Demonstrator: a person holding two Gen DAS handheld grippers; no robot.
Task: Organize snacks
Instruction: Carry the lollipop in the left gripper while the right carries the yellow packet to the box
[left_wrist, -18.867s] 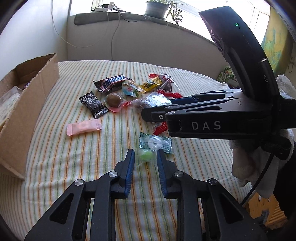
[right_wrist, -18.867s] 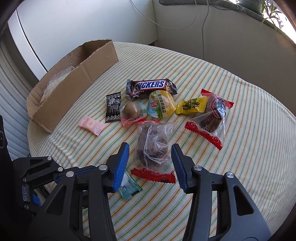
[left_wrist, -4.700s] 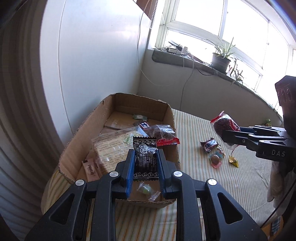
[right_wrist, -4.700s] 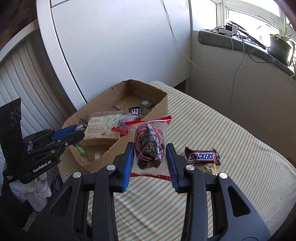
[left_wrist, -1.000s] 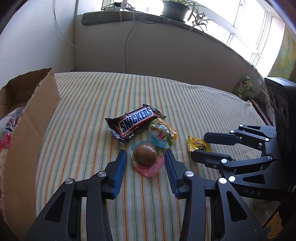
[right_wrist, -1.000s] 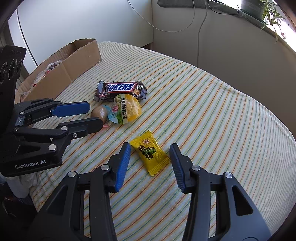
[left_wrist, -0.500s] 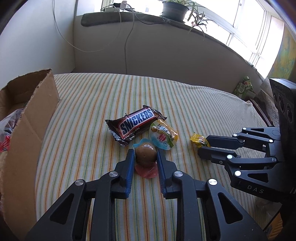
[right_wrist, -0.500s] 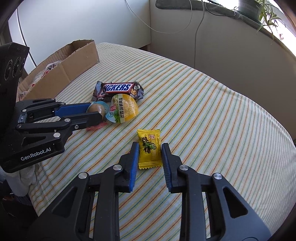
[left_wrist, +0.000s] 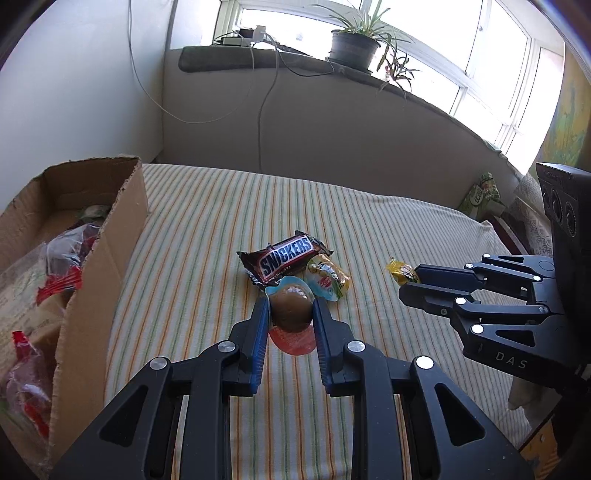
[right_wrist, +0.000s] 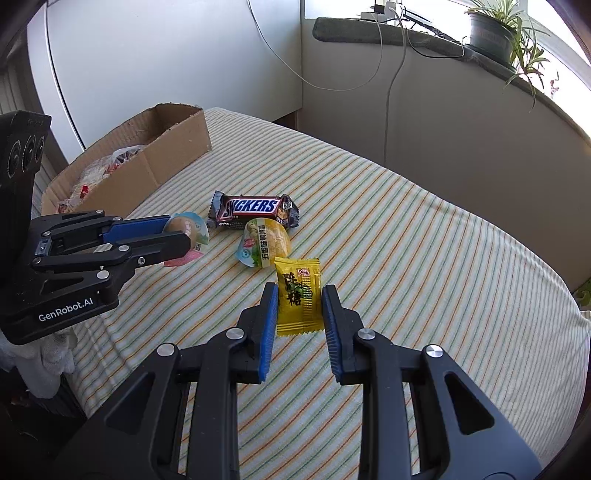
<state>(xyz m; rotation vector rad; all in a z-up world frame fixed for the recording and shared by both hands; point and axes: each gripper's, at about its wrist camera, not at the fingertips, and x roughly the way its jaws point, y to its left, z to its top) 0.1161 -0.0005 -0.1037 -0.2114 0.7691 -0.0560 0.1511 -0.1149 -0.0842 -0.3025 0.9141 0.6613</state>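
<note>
Fingers of the left gripper (left_wrist: 290, 314) are clenched on the wrapped brown egg (left_wrist: 291, 308), lifted just over the striped bench (left_wrist: 207, 221); the right gripper (right_wrist: 300, 299) grasps the yellow candy packet (right_wrist: 299, 301), long axis along the fingers, top pointing away; the cardboard box (left_wrist: 96, 258) waits at the left. I judge the smooth round egg may slip out, and the thin packet, pinched only at its edges, may fold and drop.
</note>
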